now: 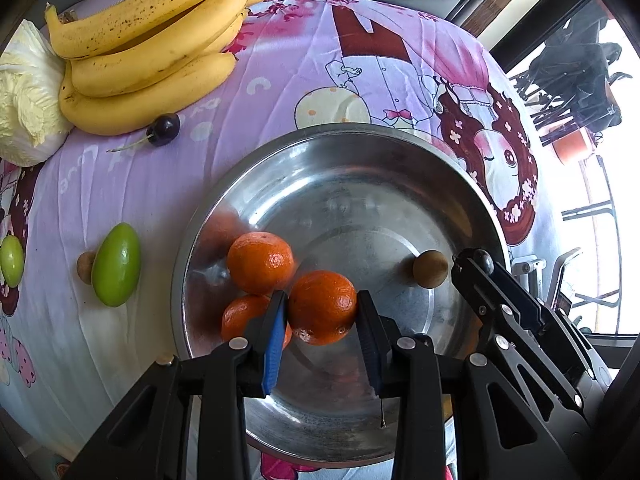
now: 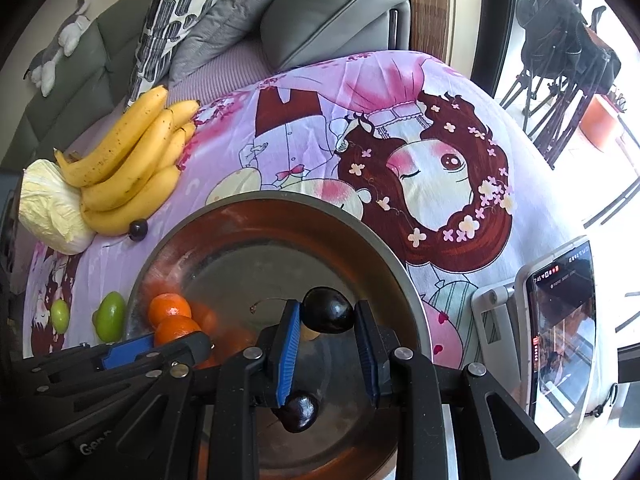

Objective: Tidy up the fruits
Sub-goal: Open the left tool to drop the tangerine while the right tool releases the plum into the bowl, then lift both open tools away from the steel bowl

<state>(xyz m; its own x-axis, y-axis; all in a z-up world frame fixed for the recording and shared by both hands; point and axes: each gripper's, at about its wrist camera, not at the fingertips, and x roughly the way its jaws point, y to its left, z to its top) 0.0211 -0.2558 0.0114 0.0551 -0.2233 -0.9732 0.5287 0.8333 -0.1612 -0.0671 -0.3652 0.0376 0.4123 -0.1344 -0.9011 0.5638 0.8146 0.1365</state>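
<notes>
The mandarin [image 1: 322, 307] sits clamped in the left gripper [image 1: 322, 312] directly over the steel bowl [image 1: 256, 168] — the right gripper [image 2: 327, 316] likewise pinches a dark cherry [image 2: 328, 310] above it.

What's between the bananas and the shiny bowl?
A dark cherry with a thin stem lies against the bananas, then bare cloth to the bowl; left wrist view.

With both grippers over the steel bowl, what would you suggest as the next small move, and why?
Probably open the left gripper to drop its orange: it hangs low inside the steel bowl, beside two oranges already there. The right gripper holds a dark cherry over the same bowl and could release next.
</notes>
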